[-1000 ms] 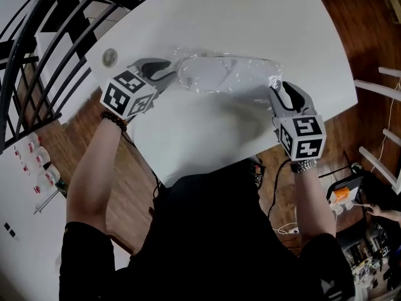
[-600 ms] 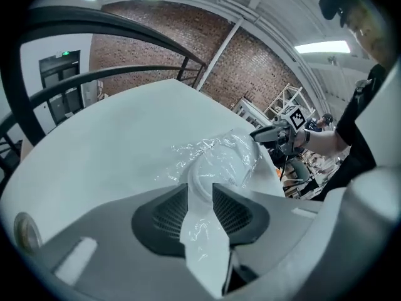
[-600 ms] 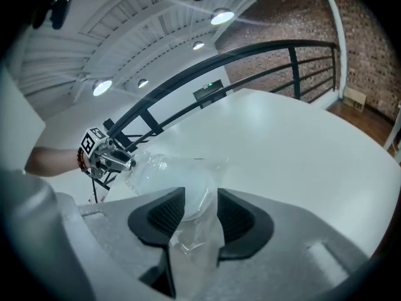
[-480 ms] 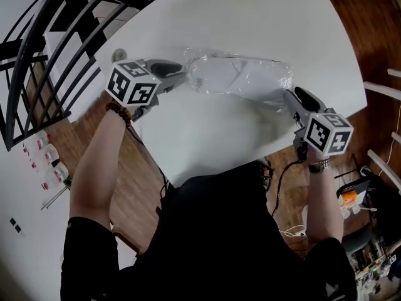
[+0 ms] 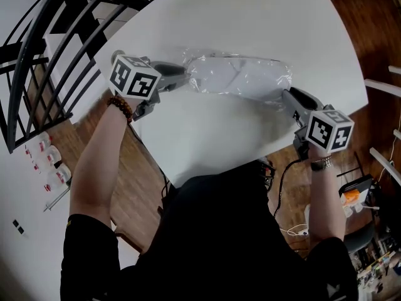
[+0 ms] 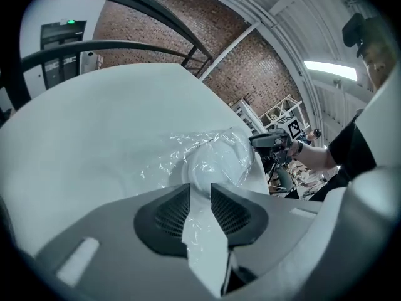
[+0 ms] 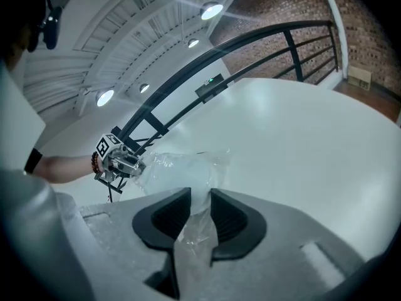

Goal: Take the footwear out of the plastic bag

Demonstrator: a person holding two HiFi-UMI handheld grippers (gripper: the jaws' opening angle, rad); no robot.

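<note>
Nearest me, the right hand-held gripper hangs low at the near right edge of the tabletop. My forearm reaches almost straight out, with the watch at the wrist and the marker cube turned up toward me. It points down and inward. Its jaws have just been closing and now pinch a crumpled bunch of film at the right end of the plastic bag.

A little farther out, the left hand-held gripper comes in over the tabletop's left edge. That arm is stretched long, with the bead bracelet at the wrist, and the nose tips down and aims right, toward the other one. Its jaws have also just been closing, and a flat tongue of film runs between the pads, clamped there.

Between the two, the bag lies on the tabletop, drawn out sideways. The footwear is inside it, toward the left end. It shows only as a pale rounded shape through the film, and I cannot make out more.

The near edge curves in close under my chest, with wooden floor below on both sides. Past the bag the white surface runs on to its curved far rim. A black railing stands just off the left edge, close beyond my left wrist. From the left gripper view, a brick wall rises well behind the tabletop.
</note>
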